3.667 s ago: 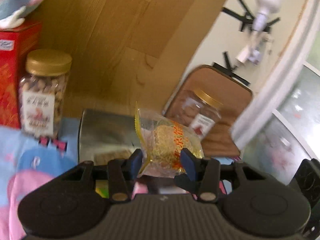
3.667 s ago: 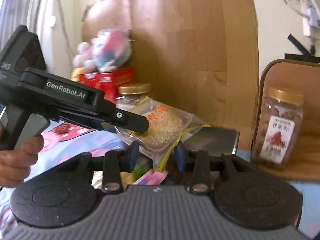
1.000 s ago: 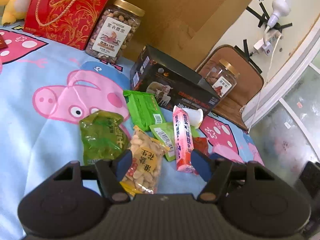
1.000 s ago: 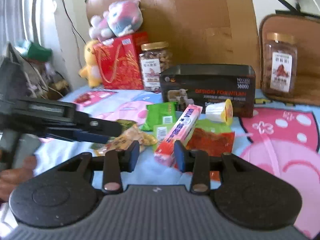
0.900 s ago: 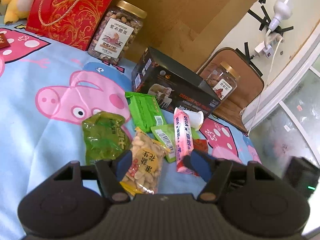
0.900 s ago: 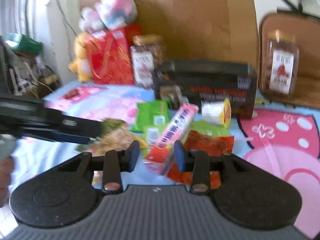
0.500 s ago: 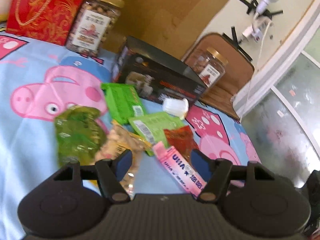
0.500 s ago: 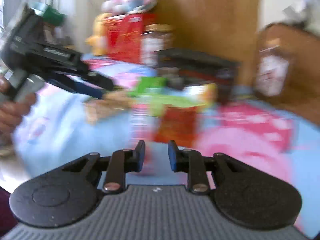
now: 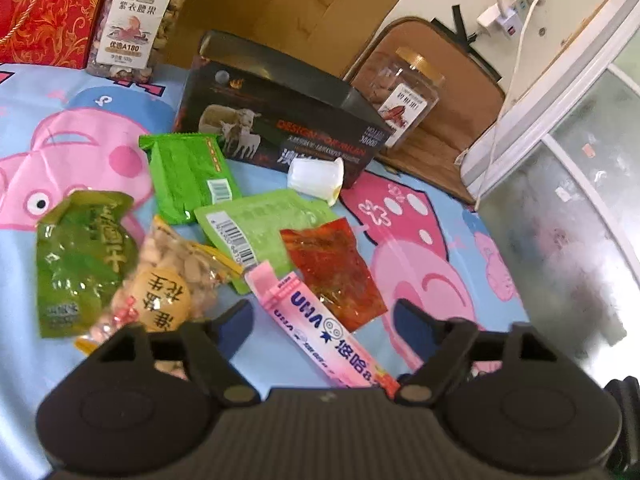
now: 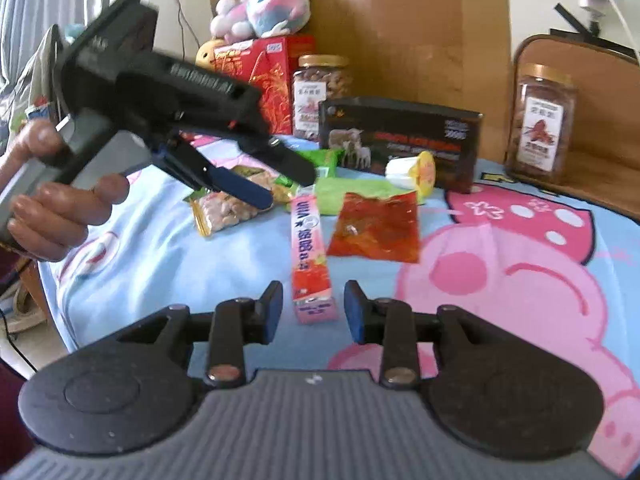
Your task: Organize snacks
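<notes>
Pale blue surface (image 9: 256,364) printed with pink cartoon pigs. Pink candy stick pack (image 9: 320,328), blue lettering, red-orange end. Translucent red pouch (image 10: 376,226). Bright green wrapper (image 9: 188,176); olive-green packet (image 9: 80,264). Black box (image 10: 400,136), red lettering, white sheep picture. Gold-lidded jar (image 10: 542,120).

The snacks lie on a cartoon-print cloth (image 9: 100,128) in front of a long box (image 9: 280,128). A jelly cup (image 9: 316,176) lies on its side against the box front. Nearer lie two flat packets (image 9: 188,176), a peanut bag (image 9: 172,280) beside a dried-fruit pouch (image 9: 80,260), a sauce pouch (image 9: 332,268) and a candy stick (image 9: 320,328). A nut jar (image 9: 136,20) stands behind left, another jar (image 9: 404,96) behind right.
</notes>
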A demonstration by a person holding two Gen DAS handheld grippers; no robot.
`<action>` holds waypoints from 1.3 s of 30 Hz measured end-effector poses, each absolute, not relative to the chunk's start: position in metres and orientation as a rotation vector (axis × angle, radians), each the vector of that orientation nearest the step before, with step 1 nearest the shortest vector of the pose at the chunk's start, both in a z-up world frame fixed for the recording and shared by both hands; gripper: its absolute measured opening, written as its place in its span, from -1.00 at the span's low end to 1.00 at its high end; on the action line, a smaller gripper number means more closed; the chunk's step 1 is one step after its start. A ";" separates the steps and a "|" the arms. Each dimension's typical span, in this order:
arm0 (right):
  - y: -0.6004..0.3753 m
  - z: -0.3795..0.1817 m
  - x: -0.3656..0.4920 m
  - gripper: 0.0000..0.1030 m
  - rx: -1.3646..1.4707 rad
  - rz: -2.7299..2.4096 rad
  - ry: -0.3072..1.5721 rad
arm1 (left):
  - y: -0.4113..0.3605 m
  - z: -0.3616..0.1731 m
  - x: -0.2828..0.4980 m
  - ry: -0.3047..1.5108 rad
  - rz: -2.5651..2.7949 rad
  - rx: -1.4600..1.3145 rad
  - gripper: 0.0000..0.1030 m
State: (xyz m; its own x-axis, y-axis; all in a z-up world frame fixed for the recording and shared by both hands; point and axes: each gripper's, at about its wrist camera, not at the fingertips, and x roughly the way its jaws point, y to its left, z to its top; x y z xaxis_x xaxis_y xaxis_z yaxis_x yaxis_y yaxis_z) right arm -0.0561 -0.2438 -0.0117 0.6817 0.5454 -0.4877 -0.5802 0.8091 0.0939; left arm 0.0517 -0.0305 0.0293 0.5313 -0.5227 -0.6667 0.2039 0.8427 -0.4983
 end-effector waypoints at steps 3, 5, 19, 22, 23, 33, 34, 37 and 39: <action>-0.239 -0.019 -0.049 -0.50 -0.064 0.629 0.551 | -0.039 0.019 0.060 0.958 -0.418 -0.366 0.54; -0.239 -0.017 -0.052 -0.51 -0.073 0.631 0.533 | -0.045 0.019 0.059 0.935 -0.404 -0.325 0.01; -0.255 0.014 -0.052 -0.52 -0.148 0.605 0.387 | -0.039 0.071 0.048 0.790 -0.516 -0.267 -0.07; -0.266 -0.001 -0.042 -0.45 -0.200 0.527 0.426 | -0.041 0.062 0.059 0.829 -0.514 -0.255 -0.07; -0.269 -0.006 -0.040 -0.44 -0.225 0.480 0.428 | -0.043 0.059 0.061 0.838 -0.515 -0.250 -0.07; -0.281 -0.016 -0.040 -0.30 -0.223 0.479 0.461 | -0.060 0.035 0.065 0.893 -0.528 -0.160 0.09; -0.280 -0.018 -0.038 -0.30 -0.220 0.479 0.470 | -0.058 0.031 0.065 0.904 -0.519 -0.173 0.10; -0.278 -0.024 -0.031 -0.30 -0.206 0.486 0.499 | -0.055 0.017 0.070 0.956 -0.526 -0.239 0.11; -0.277 -0.025 -0.030 -0.30 -0.193 0.494 0.504 | -0.059 0.016 0.067 0.931 -0.534 -0.226 0.05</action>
State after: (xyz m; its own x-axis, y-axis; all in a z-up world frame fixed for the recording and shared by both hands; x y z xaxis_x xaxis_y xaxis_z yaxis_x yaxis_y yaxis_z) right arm -0.0295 -0.2770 -0.0254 0.7619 0.4047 -0.5057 -0.4976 0.8655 -0.0570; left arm 0.0671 -0.0585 0.0164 0.4791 -0.5282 -0.7011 0.3382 0.8481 -0.4078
